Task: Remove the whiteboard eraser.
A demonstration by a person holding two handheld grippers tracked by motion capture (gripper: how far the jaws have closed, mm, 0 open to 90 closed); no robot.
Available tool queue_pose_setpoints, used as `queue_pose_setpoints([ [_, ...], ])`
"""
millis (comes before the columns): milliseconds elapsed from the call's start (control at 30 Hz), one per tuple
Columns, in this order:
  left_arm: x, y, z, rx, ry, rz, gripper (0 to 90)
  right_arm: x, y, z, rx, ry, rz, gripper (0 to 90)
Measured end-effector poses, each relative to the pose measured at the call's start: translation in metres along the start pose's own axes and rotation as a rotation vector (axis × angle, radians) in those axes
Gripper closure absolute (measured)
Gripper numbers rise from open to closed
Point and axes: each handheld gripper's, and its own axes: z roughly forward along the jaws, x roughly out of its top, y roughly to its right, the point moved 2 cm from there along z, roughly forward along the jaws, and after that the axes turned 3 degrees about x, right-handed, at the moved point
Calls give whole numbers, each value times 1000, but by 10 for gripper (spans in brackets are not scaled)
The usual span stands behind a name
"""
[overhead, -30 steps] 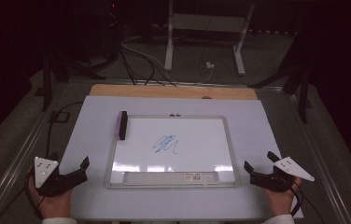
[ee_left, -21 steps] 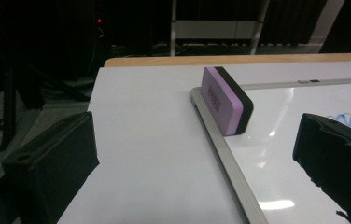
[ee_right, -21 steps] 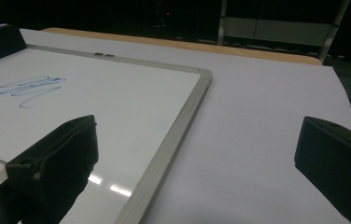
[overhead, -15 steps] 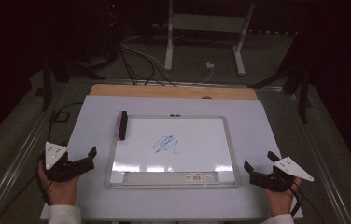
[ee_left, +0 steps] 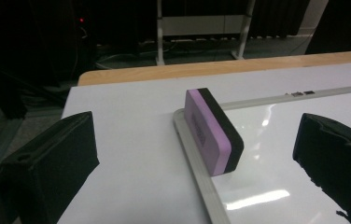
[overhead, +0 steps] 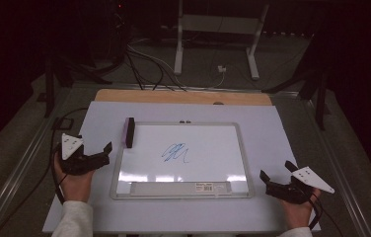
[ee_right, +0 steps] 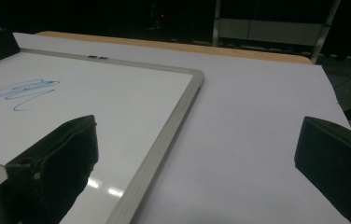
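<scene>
White table [overhead: 272,128]: both grippers' jaws open; left gripper [ee_left: 197,154] faces light, soft purple-and-black foam eraser [ee_left: 213,130]; grip its long sides.

Left tongs [overhead: 105,154] agape, right tongs [overhead: 276,172] agape

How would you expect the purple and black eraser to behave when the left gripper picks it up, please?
The eraser looks like foam and felt, so probably light and slightly squashy. It stands on its narrow edge on the whiteboard, so a nudge could tip it. Its flat sides should suit the open left gripper.
</scene>
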Motion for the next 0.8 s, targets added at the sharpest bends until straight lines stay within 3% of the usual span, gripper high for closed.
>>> queue_pose_setpoints([
  [200, 6, 3, 16, 3, -21, 8, 6, 0, 0, 1, -2, -5, 2, 0],
  [800, 6, -4, 49, 13, -64, -32, 6, -1, -2, -4, -12, -4, 11, 0],
])
